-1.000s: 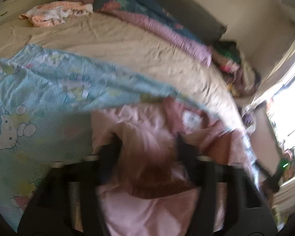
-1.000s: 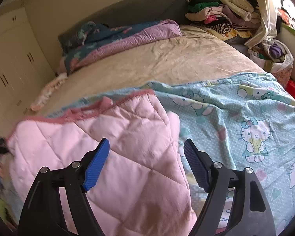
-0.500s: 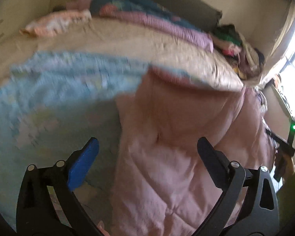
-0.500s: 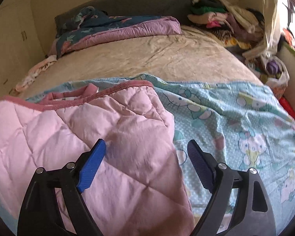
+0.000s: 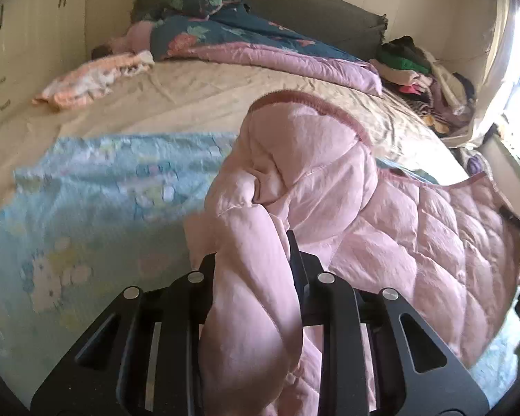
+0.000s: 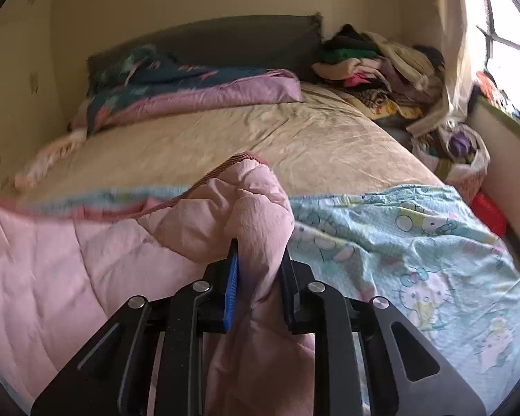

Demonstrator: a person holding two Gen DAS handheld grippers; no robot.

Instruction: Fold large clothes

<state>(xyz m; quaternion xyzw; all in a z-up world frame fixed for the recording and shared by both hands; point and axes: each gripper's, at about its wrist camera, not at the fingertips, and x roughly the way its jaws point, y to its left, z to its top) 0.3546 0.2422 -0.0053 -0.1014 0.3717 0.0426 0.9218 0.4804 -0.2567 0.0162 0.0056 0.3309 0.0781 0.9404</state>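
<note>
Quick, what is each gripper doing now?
Left gripper: just closed on the pink quilt.
Right gripper: just closed on the same quilt.

Pink quilt (image 5: 381, 215): soft matt quilted cloth

- A bed with a beige sheet (image 5: 204, 97), wrinkled.
- A dark headboard cushion (image 6: 246, 41) against the wall.
- A floral navy-and-mauve quilt (image 5: 260, 48), folded at the head of the bed.
- A heap of mixed clothes (image 6: 381, 66) in the corner by the window.
- A peach-and-white garment (image 5: 86, 83) near the wardrobe doors (image 5: 27, 34).
- A red object (image 6: 488, 213) beside the bed, by the wall.
</note>
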